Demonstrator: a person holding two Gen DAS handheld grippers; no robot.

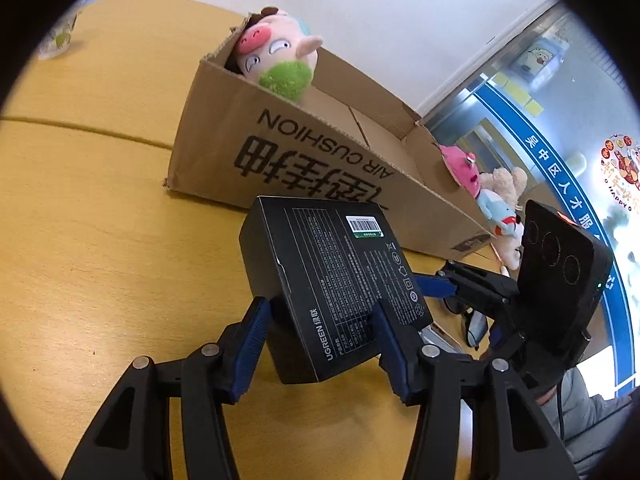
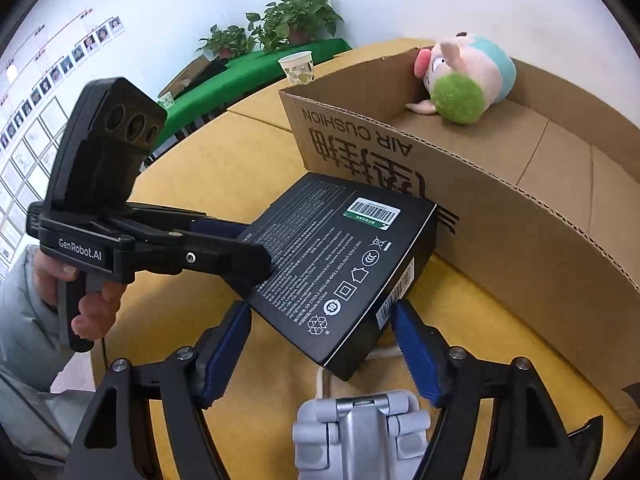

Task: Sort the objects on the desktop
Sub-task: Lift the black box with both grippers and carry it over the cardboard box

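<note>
Squarely between left claw (image 1: 320, 344) pads: black box (image 1: 340, 280)

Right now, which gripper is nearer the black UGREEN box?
Left. The left gripper is clamped on the black UGREEN box, holding it tilted off the table. The right gripper sits open around the box's lower corner; contact is unclear.

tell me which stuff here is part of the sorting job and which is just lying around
Part of the job:
- black UGREEN box, held in the left gripper
- cardboard box
- pig plush, already in the cardboard box
- right gripper, open

Just lying about:
- paper cup
- potted plants
- grey stand
</note>
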